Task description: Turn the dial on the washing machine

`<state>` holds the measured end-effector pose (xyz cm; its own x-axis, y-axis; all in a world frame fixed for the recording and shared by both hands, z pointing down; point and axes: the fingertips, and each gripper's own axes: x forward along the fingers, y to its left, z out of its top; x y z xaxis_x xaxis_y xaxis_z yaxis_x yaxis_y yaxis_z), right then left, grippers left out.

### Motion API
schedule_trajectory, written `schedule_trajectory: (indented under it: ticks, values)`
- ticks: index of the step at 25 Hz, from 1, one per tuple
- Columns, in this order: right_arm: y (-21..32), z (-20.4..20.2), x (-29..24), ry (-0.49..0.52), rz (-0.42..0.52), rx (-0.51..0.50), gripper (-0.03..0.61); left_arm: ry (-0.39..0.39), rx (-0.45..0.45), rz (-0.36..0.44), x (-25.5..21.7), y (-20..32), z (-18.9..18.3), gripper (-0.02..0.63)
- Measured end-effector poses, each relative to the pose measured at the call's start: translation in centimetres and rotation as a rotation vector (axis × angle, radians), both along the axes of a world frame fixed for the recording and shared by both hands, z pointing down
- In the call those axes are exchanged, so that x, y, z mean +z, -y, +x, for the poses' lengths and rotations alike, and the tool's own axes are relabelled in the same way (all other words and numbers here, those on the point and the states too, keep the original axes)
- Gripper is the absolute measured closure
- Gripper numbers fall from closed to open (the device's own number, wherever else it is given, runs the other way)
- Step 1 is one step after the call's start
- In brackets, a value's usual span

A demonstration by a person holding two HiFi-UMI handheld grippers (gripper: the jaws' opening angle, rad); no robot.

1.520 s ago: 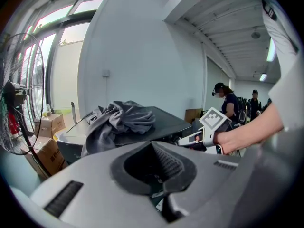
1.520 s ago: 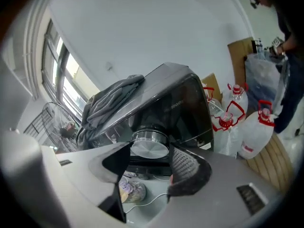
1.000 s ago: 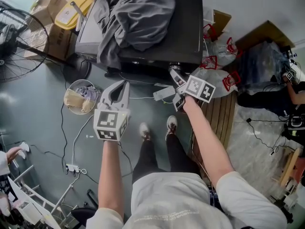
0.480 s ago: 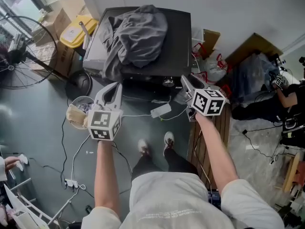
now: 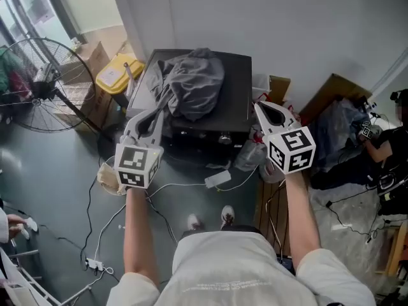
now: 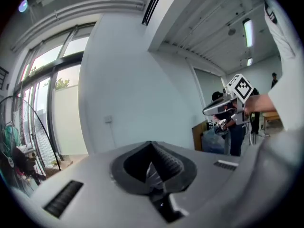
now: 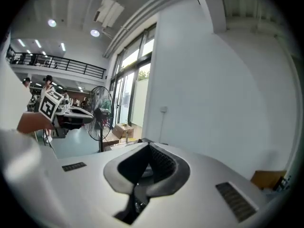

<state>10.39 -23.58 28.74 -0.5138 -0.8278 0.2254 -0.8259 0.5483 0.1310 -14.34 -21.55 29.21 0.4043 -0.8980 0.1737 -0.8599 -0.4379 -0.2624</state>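
The left gripper has its jaws together with nothing between them, and its own view shows the two ribbed pads meeting in front of a bare wall. The right gripper is also closed and empty, where a second ago its jaws stood apart. Both are held up in front of the person, the left one over the left front corner of the washing machine and the right one just off its right side.

A second ago the right gripper reached down close to the machine's front edge. Now it sits higher and further right, clear of the machine. The left gripper was over the floor and has come up nearer the machine.

The dark machine stands against the wall with a heap of grey clothes on its lid. Its dial, a small round knob on the front panel, lies between the two grippers and below their tips, touched by neither. A standing fan is off to the left.
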Motion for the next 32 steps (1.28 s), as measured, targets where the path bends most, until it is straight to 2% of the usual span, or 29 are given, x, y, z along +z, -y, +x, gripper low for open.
schedule_trajectory:
  ticks: [7, 14, 21, 32]
  values:
    - [-2.0, -2.4, -6.8, -0.008, 0.156, -0.078, 0.563, 0.015, 0.011, 0.099, -5.2, -1.0, 0.3, 0.601]
    - [-2.9, -4.6, -10.4, -0.033, 0.228, -0.146, 0.563, 0.017, 0.031, 0.171, -8.7, -2.2, 0.7, 0.601]
    - [-4.3, -6.2, -11.9, -0.057, 0.26, -0.174, 0.563, 0.027, 0.048, 0.221, -11.0, -3.6, 0.4, 0.601]
    - [-4.2, -6.3, -10.8, -0.081, 0.244, -0.148, 0.563, 0.055, 0.088, 0.221, -10.9, -3.6, 0.5, 0.601]
